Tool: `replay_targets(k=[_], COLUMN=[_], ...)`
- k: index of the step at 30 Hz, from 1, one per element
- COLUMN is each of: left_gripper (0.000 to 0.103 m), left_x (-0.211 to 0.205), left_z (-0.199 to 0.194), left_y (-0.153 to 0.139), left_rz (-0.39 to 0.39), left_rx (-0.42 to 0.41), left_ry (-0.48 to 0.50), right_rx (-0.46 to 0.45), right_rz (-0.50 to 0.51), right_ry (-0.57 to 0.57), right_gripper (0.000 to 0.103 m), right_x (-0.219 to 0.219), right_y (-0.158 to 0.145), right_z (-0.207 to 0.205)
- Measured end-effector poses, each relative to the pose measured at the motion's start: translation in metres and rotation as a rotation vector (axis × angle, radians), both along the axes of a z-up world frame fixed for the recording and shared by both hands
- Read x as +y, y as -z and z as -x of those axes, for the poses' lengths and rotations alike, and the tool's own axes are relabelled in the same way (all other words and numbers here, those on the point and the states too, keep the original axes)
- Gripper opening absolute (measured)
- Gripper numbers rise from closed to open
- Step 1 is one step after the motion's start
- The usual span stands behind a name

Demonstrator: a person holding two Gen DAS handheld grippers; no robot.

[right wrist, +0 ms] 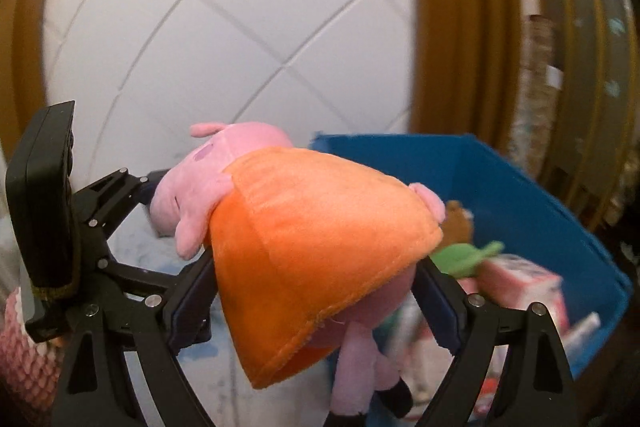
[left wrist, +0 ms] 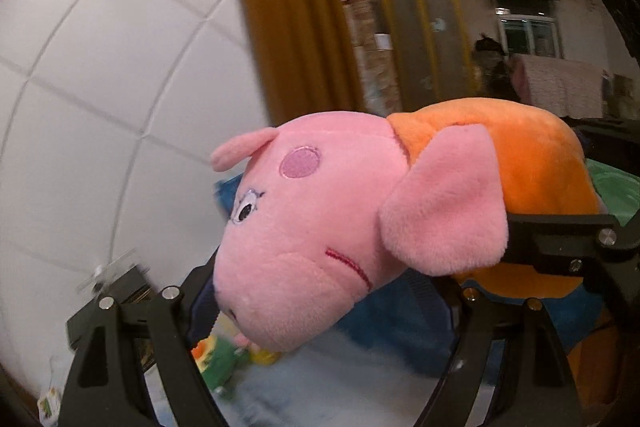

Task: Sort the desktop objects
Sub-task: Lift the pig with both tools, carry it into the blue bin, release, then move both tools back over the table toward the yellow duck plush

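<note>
Pink plush pig (left wrist: 320,227) in an orange dress is up in the air between our two grippers. We've got the left gripper (left wrist: 320,291) spread wide and clamped on its head, and the right gripper (right wrist: 316,291) spread wide around the dress and body, legs dangling below. Right behind it sits a blue bin (right wrist: 520,179) with a green plush (right wrist: 468,255), a brown toy (right wrist: 456,223) and a pink box (right wrist: 520,283) inside. White tiled wall (right wrist: 240,27) fills the background, and the pig blocks most of the tabletop.
</note>
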State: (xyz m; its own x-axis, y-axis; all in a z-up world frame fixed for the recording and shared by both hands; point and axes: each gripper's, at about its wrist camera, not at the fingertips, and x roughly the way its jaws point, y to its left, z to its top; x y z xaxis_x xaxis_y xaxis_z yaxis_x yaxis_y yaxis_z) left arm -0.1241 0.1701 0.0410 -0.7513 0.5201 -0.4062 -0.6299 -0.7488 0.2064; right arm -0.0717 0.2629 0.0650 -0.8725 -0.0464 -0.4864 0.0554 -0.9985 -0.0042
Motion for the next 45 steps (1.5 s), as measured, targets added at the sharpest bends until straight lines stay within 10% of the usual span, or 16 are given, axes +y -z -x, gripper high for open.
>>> replay_targets(k=[21,31,45], left_gripper=[0.083,0.083,0.083], left_x=[0.192,0.146,-0.046], left_z=[0.001,-0.014,0.004], left_y=[0.023,0.005,0.013], left_rz=[0.228,0.125,-0.077], left_rx=[-0.152,-0.111,-0.124], left_ry=[0.129,0.048,-0.340], right_rx=[-0.136,-0.085,0.059], right_rz=[0.198,0.194,0.098], right_ry=[0.250,0.255,0.065], right_gripper=[0.102,0.103,0.103], right_x=[0.187,0.166,0.039], right_y=[0.039,0.020,-0.009], right_z=[0.002,-0.012,0.000])
